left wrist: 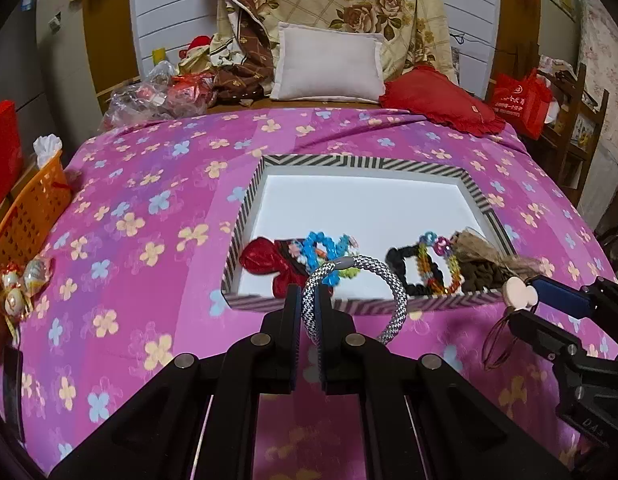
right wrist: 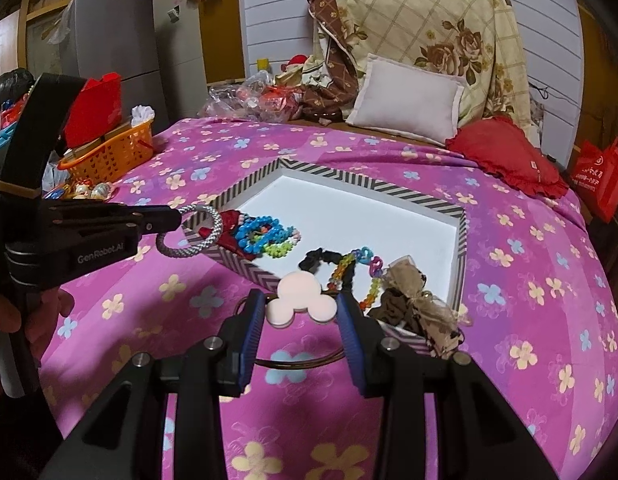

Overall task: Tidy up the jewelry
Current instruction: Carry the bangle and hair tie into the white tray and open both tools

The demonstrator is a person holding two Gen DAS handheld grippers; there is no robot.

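Silver rope bracelet (left wrist: 351,292) pinched tight in my left gripper (left wrist: 309,312) above one striped tray (left wrist: 245,216), my right gripper (right wrist: 301,312) squeezing one pink mouse-head charm (right wrist: 301,296) beside that tray, two scrunchies inside, "GenRobot.AI" written on my left gripper.

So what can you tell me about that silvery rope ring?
The ring is a thick braided cord, silver-white with dark flecks, closed by a small grey sleeve on top. The left gripper pinches one side of it, shut, holding it upright in the air just before the near wall of the tray. It looks soft and bendy. Nothing else touches it.
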